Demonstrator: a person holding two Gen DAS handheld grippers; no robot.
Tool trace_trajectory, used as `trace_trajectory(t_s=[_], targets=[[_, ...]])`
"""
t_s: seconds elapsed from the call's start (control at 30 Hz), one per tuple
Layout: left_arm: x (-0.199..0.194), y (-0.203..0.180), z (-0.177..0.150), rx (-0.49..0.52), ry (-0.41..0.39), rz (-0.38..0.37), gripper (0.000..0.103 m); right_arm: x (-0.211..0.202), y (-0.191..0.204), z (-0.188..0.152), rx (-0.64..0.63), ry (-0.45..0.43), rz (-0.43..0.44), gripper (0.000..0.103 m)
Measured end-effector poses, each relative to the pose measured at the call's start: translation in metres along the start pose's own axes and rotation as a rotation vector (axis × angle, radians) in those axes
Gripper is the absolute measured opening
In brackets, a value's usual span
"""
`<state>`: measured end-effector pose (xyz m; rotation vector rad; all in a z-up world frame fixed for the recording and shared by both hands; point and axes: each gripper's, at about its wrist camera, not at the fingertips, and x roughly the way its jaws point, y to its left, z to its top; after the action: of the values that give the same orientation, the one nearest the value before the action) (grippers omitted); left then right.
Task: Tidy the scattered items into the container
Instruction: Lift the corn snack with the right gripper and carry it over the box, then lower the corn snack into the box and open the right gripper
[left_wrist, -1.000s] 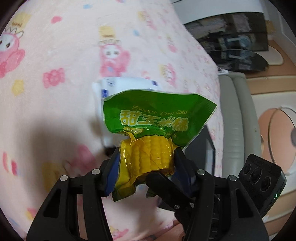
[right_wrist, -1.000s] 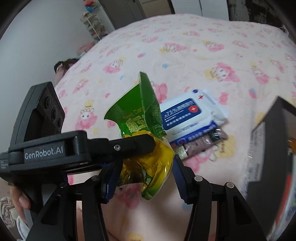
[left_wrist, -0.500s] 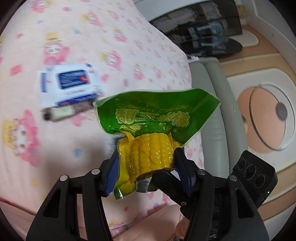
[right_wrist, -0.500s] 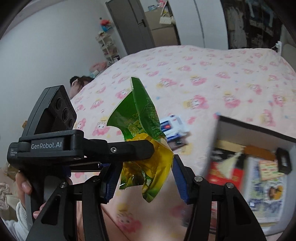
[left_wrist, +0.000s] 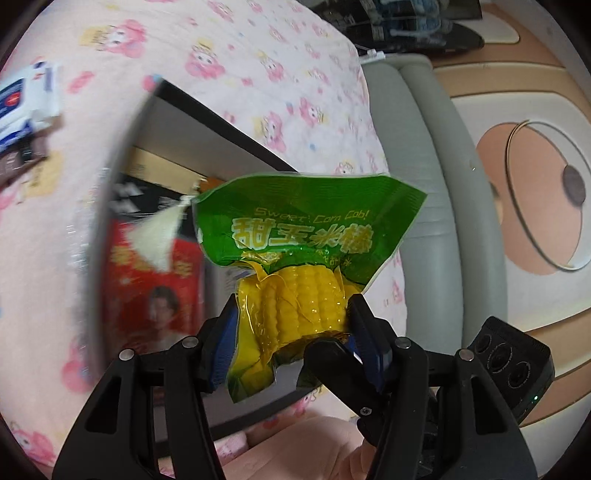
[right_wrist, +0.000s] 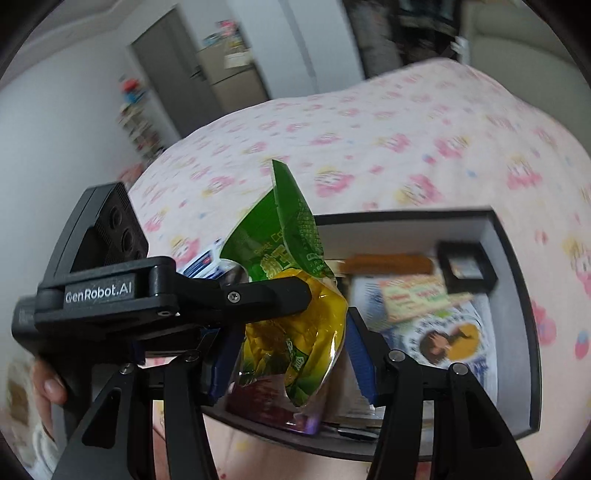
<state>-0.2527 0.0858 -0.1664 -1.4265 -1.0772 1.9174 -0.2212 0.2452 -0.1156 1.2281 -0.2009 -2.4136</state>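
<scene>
A green and yellow sweet corn packet (left_wrist: 303, 280) is held by both grippers above the dark box (right_wrist: 517, 317). My left gripper (left_wrist: 291, 332) is shut on the packet's yellow lower part. My right gripper (right_wrist: 291, 343) is shut on the same packet (right_wrist: 295, 332), and the left gripper's finger (right_wrist: 258, 295) crosses in front of it. The box (left_wrist: 207, 114) lies on the pink patterned bed and holds several packets and booklets. A blue and white wipes pack (left_wrist: 22, 99) lies on the bed left of the box.
The pink bedsheet (right_wrist: 406, 133) covers the bed. A grey padded bed frame (left_wrist: 436, 177) runs along the right edge, with floor beyond. A small brown packet (left_wrist: 18, 162) lies by the wipes. A door and shelves stand behind the bed.
Both grippers carried the corn packet from above the wipes pack to above the open box. The box now fills the middle of both views. The grip is unchanged.
</scene>
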Motion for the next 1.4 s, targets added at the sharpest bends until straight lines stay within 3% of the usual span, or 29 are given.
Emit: trace_trajectory(t_s=[0.27,0.5,0.73,0.9,1.17,1.4], targets=[[0.083,-0.015,-0.005,-0.037,0.130,-0.006,0.060,-0.005,-0.077,-0.009,0.190,0.035,-0.080,0.053],[0.117,-0.017,0.001,-0.060,0.165,0.046,0.058,0.012,-0.111,-0.010,0.332,0.073,-0.166,0.052],[0.121,-0.027,0.003,-0.084,0.221,0.140,0.060,0.016,-0.121,-0.015,0.340,0.074,-0.181,0.051],[0.125,-0.022,0.003,-0.125,0.232,0.162,0.061,0.018,-0.119,-0.017,0.340,0.090,-0.234,0.052],[0.127,-0.029,-0.002,-0.137,0.249,0.147,0.060,0.006,-0.112,-0.019,0.335,0.062,-0.301,0.055],[0.116,-0.027,-0.006,-0.141,0.255,0.130,0.060,-0.025,-0.106,-0.020,0.341,-0.050,-0.386,0.055]])
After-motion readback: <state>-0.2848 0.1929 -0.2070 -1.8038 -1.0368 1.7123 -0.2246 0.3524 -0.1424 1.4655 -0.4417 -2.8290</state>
